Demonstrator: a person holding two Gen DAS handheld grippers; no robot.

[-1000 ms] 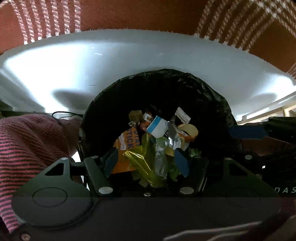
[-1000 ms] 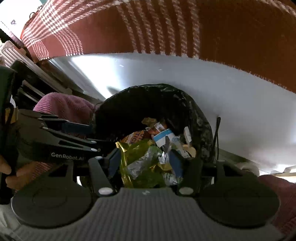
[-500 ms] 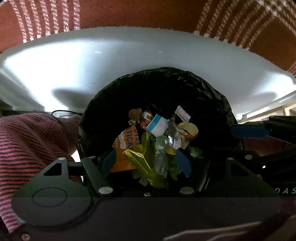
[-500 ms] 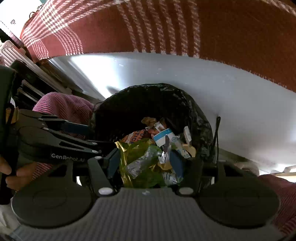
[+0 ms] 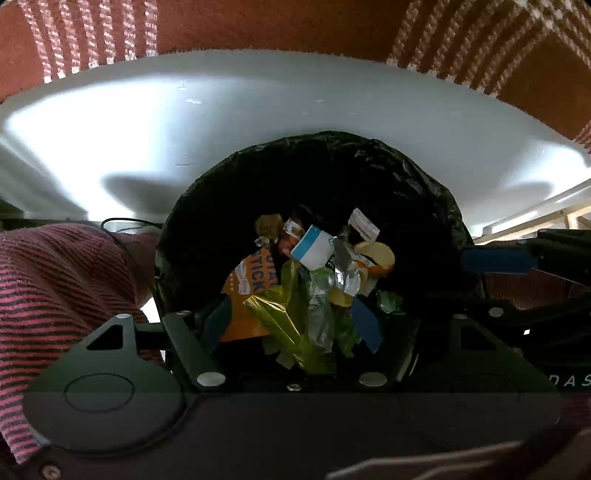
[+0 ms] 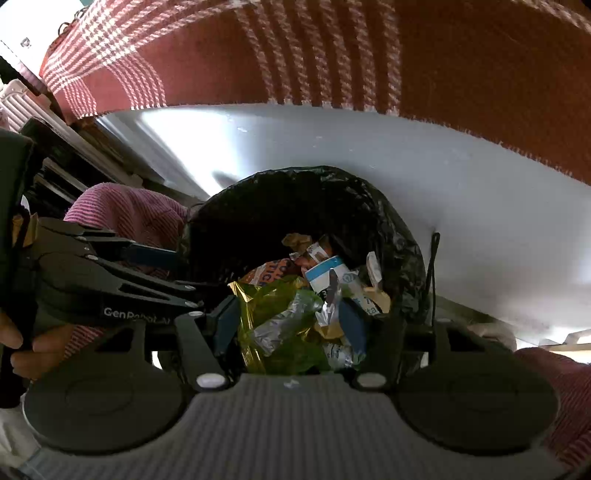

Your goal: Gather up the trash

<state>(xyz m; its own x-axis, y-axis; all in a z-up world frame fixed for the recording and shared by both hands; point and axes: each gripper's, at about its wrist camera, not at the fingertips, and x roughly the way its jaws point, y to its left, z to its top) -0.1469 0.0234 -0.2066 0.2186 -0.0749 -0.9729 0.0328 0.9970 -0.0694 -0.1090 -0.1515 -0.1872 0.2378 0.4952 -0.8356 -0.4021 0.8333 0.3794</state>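
A bin with a black liner (image 5: 317, 177) (image 6: 295, 199) stands right below both grippers, filled with trash. On top lie a yellow-green foil wrapper (image 5: 280, 317) (image 6: 266, 299), an orange snack bag (image 5: 251, 284), a white-and-blue cup (image 5: 314, 251) (image 6: 325, 275) and crumpled silver foil (image 5: 347, 275) (image 6: 280, 328). My left gripper (image 5: 291, 325) points steeply down over the bin and is open; the wrappers show in the gap, and the pads do not press on them. My right gripper (image 6: 289, 323) hangs open beside it in the same way.
The bin stands on a white floor (image 5: 184, 129) bordered by a red plaid rug (image 5: 258, 22) (image 6: 332, 48). A pink striped cloth (image 5: 55, 288) lies left of the bin. A black cable (image 6: 432, 266) stands at the bin's right rim. A hand (image 6: 22, 343) holds the left gripper's body (image 6: 110, 280).
The left gripper's jaws have spread a little wider. Both hands and the trash in the bin have stayed where they were.
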